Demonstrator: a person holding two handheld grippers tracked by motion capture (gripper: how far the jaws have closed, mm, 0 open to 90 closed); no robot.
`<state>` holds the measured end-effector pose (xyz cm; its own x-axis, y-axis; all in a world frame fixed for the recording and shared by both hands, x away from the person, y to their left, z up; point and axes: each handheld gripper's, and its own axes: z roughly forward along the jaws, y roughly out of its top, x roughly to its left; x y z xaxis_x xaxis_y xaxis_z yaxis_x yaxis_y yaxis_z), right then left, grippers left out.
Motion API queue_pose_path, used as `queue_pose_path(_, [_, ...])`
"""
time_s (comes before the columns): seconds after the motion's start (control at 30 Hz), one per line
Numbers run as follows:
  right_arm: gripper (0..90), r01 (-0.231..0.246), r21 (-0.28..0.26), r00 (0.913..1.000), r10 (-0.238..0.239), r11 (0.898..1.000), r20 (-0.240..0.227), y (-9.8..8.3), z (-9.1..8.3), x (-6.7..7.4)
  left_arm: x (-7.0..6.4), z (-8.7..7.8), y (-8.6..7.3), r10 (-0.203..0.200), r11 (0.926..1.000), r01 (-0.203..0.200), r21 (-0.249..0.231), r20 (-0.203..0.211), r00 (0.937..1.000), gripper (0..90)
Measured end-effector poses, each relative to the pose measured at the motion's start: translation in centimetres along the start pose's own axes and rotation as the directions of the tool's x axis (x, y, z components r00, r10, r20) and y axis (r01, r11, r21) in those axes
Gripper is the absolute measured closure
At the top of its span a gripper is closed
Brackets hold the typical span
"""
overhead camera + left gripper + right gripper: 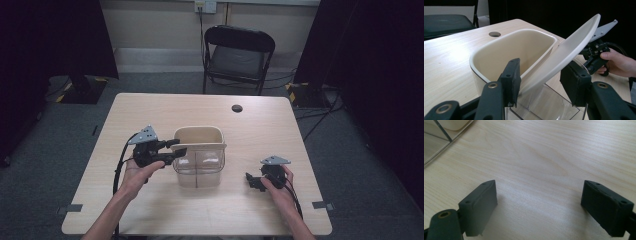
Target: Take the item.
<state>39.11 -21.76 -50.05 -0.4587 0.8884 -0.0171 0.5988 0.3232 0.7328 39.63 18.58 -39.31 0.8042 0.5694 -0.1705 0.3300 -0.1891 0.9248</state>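
Starting with the largest item, the table (150,107) carries a clear bin (199,170) near its middle, with a cream liner (506,50) seated in its top. A chair (237,55) stands beyond the far edge.

The lid (567,51) sits tilted over the bin's opening, one edge low at the rim and the other raised towards the person's right. Its long axis runs from the low near edge up and away, and its underside faces the liner.

The left gripper (540,82) is clenched on the lid's low edge, one jaw on either face of it. The right gripper (539,205) rests on the bare table, well apart from the bin, its jaws spread wide with nothing between them.

Judgement: the step in hand is handling the lid at the bin's mouth, either lifting it off or seating it; which one cannot be told. The next move calls for a steady grip, and a free hand to steady the bin against tipping.
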Motion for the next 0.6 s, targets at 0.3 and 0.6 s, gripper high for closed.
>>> queue_pose_path(0.3, [12.8, 0.0, 0.0, 1.0, 0.0, 1.0, 0.0, 0.0, 0.0, 0.0, -0.01, -0.01, 0.01, 0.002, 1.0, -0.002, -0.001, 0.0, 1.0, 50.8])
queue_pose_path(0.6, [12.8, 0.0, 0.0, 1.0, 0.0, 1.0, -0.001, 0.0, 0.0, -0.01, -0.06, -0.02, 0.03, -0.001, 1.0, 0.001, -0.004, 0.002, 1.0, 50.8])
